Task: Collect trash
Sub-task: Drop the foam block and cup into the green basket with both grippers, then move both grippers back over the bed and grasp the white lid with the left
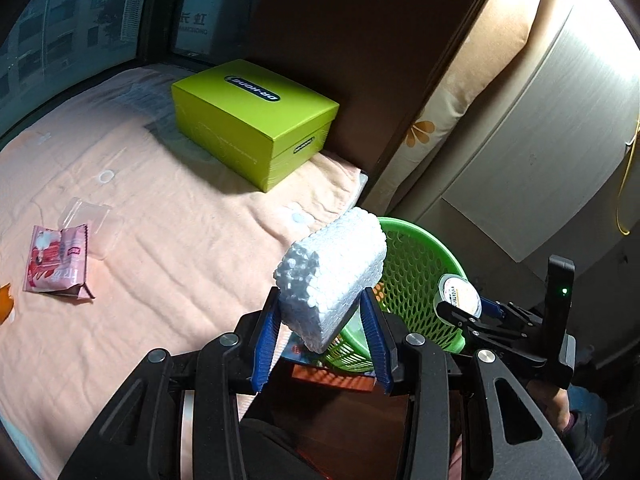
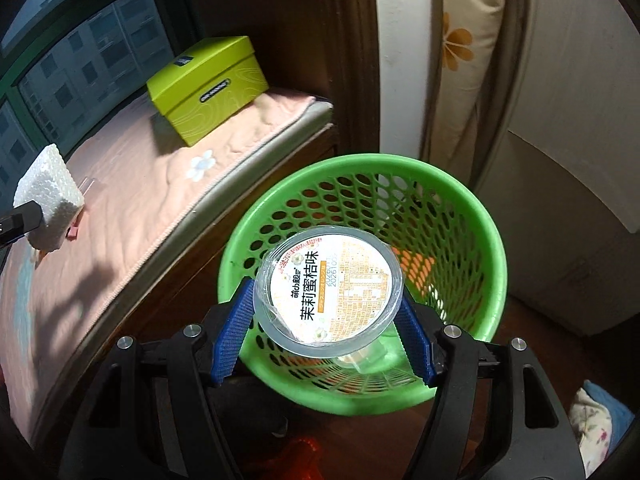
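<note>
black hand-held gripper [image 1: 322,322], blue ribbed pads [image 1: 266,344], silver screws

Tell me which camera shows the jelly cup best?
The right wrist view: the jelly cup fills the centre, its lid label readable, over the green basket. The left wrist view shows it small, at the right gripper's tips.

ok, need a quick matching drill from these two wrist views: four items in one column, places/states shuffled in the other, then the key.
Items:
1. foam block
2. jelly cup
3. lime-green box
4. pink wrapper

Places/states:
A. lying flat on the pink blanket
B. held in the right gripper over the green basket
C. standing at the bed's far end
D. clamped in the left gripper

Pairs: 1-D, 2-B, 3-C, 4-A
</note>
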Demonstrator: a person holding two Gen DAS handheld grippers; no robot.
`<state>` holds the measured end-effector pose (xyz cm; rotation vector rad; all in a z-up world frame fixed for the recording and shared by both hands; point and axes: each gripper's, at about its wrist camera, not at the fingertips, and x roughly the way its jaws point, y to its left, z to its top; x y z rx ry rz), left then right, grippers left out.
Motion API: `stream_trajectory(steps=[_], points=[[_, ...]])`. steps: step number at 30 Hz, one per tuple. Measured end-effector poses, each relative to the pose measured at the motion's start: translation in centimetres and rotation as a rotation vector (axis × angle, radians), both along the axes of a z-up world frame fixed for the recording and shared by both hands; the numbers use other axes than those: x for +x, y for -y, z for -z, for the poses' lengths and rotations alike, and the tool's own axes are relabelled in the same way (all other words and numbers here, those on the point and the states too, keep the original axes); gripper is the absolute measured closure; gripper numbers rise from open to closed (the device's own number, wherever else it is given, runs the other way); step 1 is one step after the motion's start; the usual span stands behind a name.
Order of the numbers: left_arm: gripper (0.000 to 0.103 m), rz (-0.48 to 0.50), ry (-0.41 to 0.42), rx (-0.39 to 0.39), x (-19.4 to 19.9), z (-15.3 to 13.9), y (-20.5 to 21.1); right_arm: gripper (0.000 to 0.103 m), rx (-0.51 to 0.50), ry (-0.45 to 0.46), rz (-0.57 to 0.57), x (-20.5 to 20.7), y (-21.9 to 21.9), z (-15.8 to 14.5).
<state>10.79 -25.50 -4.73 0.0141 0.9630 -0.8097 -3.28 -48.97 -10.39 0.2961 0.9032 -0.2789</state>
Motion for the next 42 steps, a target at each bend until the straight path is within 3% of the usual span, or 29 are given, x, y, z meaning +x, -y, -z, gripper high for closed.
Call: stream_trajectory(steps=[4, 26, 28, 35, 42], points=[[0.064, 0.04, -0.005, 0.022, -0.3, 0.4, 2.4, 0.027, 0.014, 0.004, 0.034, -0.9, 1.4, 0.2], [0.063, 0.187, -0.054, 0.148, -2.3, 4.7, 13.6, 0.025, 0.03, 0.106, 0.125, -6.6, 5.0, -2.2], [0.057, 0.194, -0.063, 0.15, -2.4, 5.1, 14.2, 0.025, 0.037, 0.105, 0.13, -6.8, 5.2, -2.1], [0.053, 0.193, -0.084, 0.154, -2.4, 5.7, 14.1, 0.025, 0.068, 0.106, 0.138, -7.5, 5.3, -1.7], [0.053, 0.101, -0.09, 0.162, -1.5, 5.1, 9.4, 0.025, 0.081, 0.113, 0.093, -6.6, 3.9, -2.0]])
